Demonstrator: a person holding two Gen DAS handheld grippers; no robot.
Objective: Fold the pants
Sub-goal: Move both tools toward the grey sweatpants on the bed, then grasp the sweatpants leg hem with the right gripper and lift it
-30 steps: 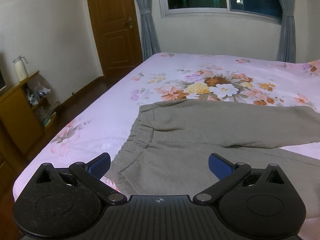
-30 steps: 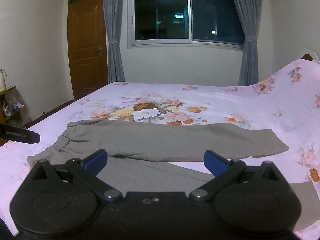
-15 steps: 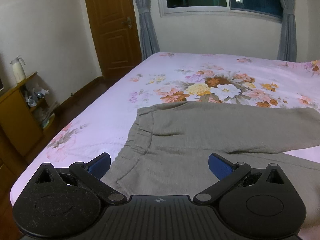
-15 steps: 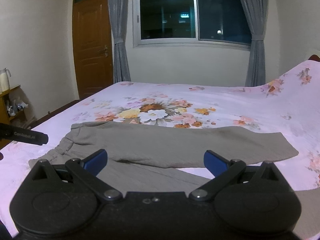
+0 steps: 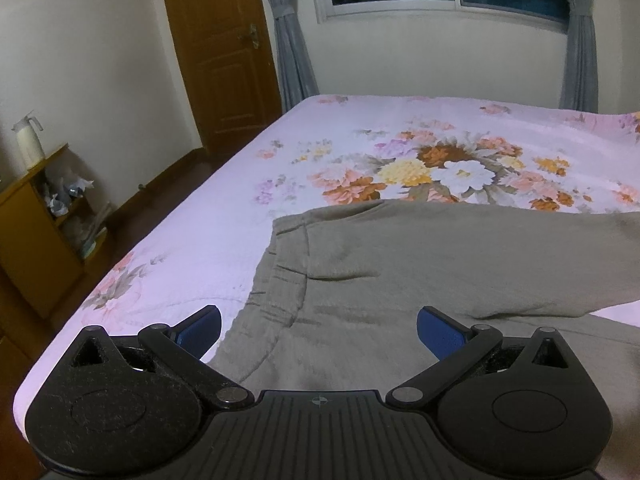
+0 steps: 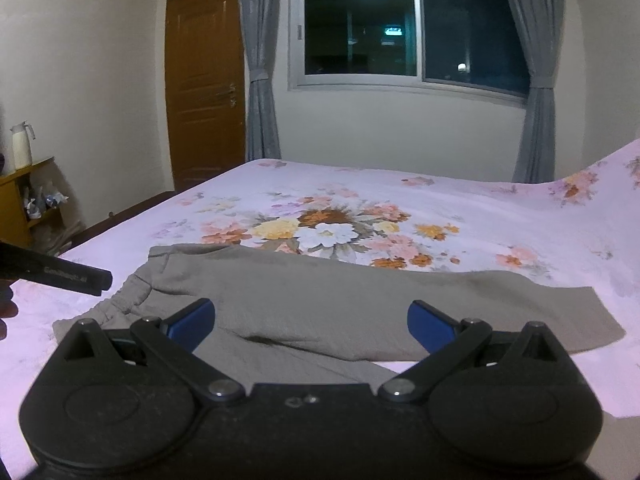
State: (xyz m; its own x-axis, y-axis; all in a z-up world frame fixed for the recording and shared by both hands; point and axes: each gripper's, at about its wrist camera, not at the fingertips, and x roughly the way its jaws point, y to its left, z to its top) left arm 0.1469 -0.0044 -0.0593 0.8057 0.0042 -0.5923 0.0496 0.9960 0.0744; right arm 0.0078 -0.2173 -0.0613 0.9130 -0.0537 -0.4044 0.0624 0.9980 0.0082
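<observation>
Grey-green pants (image 5: 440, 264) lie flat on the floral bedspread (image 5: 360, 136), elastic waistband to the left, one leg laid across the other toward the right. My left gripper (image 5: 319, 330) is open and empty, hovering above the waistband end near the bed's front edge. In the right wrist view the pants (image 6: 360, 300) stretch from the waistband at left to the leg hem at right. My right gripper (image 6: 311, 322) is open and empty above the middle of the legs. The left gripper's body (image 6: 60, 272) shows at the left edge.
The bed's left edge (image 5: 168, 240) drops to a dark wood floor. A wooden shelf (image 5: 36, 232) with a white kettle (image 5: 28, 140) stands by the left wall. A brown door (image 5: 220, 48), grey curtains and a dark window (image 6: 412, 28) are behind the bed.
Both grippers have moved slightly forward and to the left over the pants, which look nearer now. Both stay open and empty. The pants have not moved.
</observation>
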